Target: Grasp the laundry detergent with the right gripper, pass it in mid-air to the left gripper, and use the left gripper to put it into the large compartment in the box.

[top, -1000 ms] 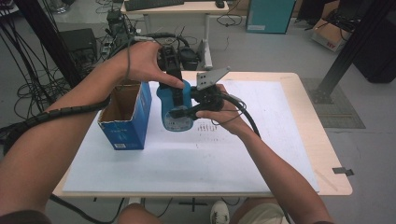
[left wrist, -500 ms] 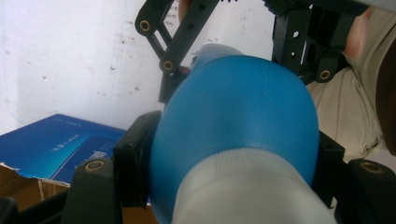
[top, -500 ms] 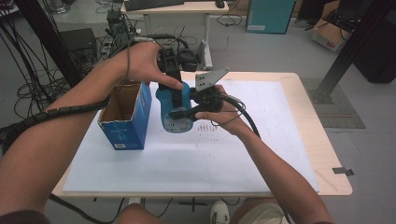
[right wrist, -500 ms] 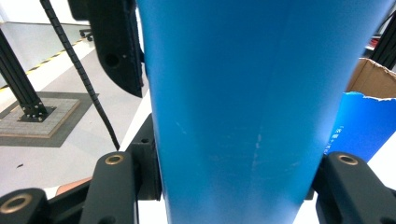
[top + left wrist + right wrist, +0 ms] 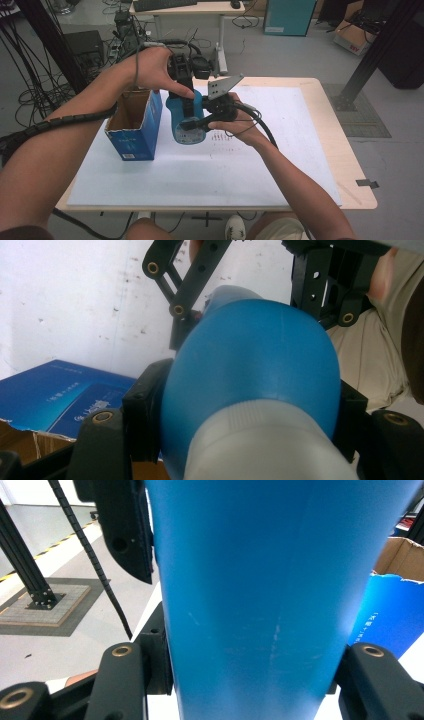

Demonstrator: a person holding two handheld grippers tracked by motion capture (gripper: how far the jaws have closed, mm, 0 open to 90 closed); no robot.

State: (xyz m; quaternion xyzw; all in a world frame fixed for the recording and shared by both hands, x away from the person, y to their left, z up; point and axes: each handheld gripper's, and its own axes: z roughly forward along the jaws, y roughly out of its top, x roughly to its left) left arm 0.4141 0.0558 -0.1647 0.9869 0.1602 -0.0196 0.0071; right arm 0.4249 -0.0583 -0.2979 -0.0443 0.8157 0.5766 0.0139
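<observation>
- The blue bottle [image 5: 187,120] is held in the air above the white sheet [image 5: 250,165] on the tabletop [image 5: 350,170], just beside the open blue box [image 5: 134,125].
- The left tongs [image 5: 186,100] come from above and are closed on the upper part of the bottle; in the left gripper view the bottle [image 5: 250,375] sits pressed between the two black jaws, near its white part [image 5: 270,445].
- The right tongs [image 5: 197,121] come from the right side and are closed across the lower body of the bottle; in the right gripper view the bottle [image 5: 260,595] sits tight between both jaws.
- The box stands on the sheet with its top flaps open; the bottle is beside it and does not touch it, as far as I can tell.
- Compared with the picture from one second ago, almost nothing differs: both hands, the bottle and the box are in the same places, and both tongs grip the bottle as before.
</observation>
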